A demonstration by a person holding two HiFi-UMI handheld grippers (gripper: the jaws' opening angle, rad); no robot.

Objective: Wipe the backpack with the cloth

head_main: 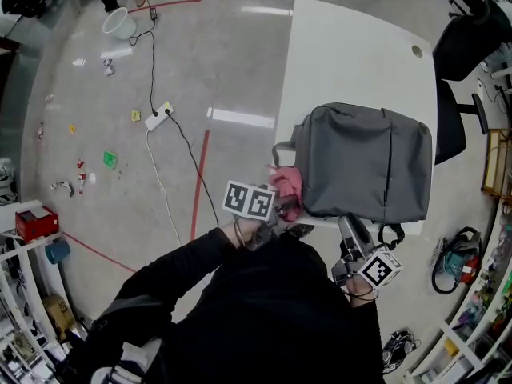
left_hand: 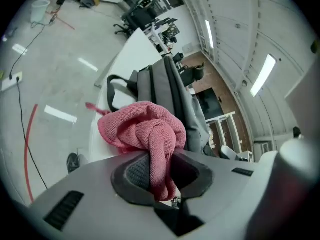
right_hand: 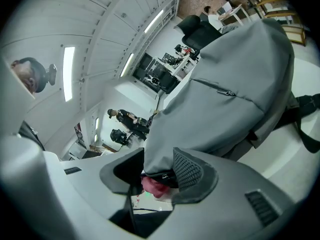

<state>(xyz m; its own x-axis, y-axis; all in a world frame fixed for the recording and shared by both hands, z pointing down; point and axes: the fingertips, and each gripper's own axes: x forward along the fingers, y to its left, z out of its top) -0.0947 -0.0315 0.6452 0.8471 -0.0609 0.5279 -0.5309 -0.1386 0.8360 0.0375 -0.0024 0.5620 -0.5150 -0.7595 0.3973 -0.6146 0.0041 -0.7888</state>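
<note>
A grey fabric backpack (head_main: 364, 162) is laid on the white counter (head_main: 344, 54), its near edge pinched between the jaws of the right gripper (right_hand: 157, 173). A crumpled pink cloth (left_hand: 145, 131) is clamped in the jaws of the left gripper (left_hand: 162, 173), just beside the backpack.

The left gripper (left_hand: 160, 176) clamps the cloth (left_hand: 142, 129) between its jaws. The right gripper (right_hand: 157, 176) pinches the backpack (right_hand: 225, 99) edge between its jaws.
</note>
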